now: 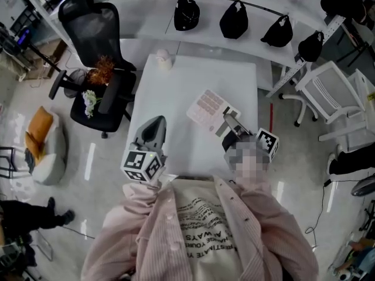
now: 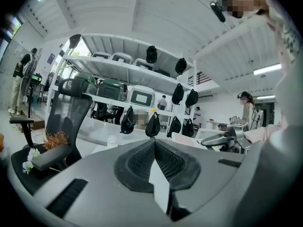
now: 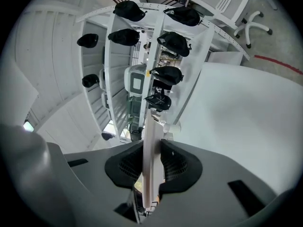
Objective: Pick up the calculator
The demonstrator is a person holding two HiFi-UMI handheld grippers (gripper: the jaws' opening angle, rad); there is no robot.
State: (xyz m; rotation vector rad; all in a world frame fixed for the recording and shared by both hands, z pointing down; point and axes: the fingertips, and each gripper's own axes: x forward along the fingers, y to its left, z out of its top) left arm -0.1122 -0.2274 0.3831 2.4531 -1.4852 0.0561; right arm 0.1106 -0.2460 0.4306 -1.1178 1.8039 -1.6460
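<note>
The calculator point(image 1: 208, 110), a flat white slab with pinkish keys, hangs tilted over the white table point(image 1: 193, 81) in the head view. My right gripper point(image 1: 231, 124) is shut on its near edge. In the right gripper view the calculator point(image 3: 150, 141) stands edge-on between the black pads point(image 3: 177, 167), which press on both its faces. My left gripper point(image 1: 152, 130) hovers over the table's near left part, apart from the calculator. In the left gripper view its dark pads point(image 2: 137, 162) meet, with nothing held between them.
A black mesh office chair point(image 1: 96, 51) with dried flowers on its seat stands left of the table. A small white object point(image 1: 163, 59) sits at the table's far left corner. Black caps point(image 1: 234, 20) hang on a curved rack behind. A white chair point(image 1: 331, 95) is at the right.
</note>
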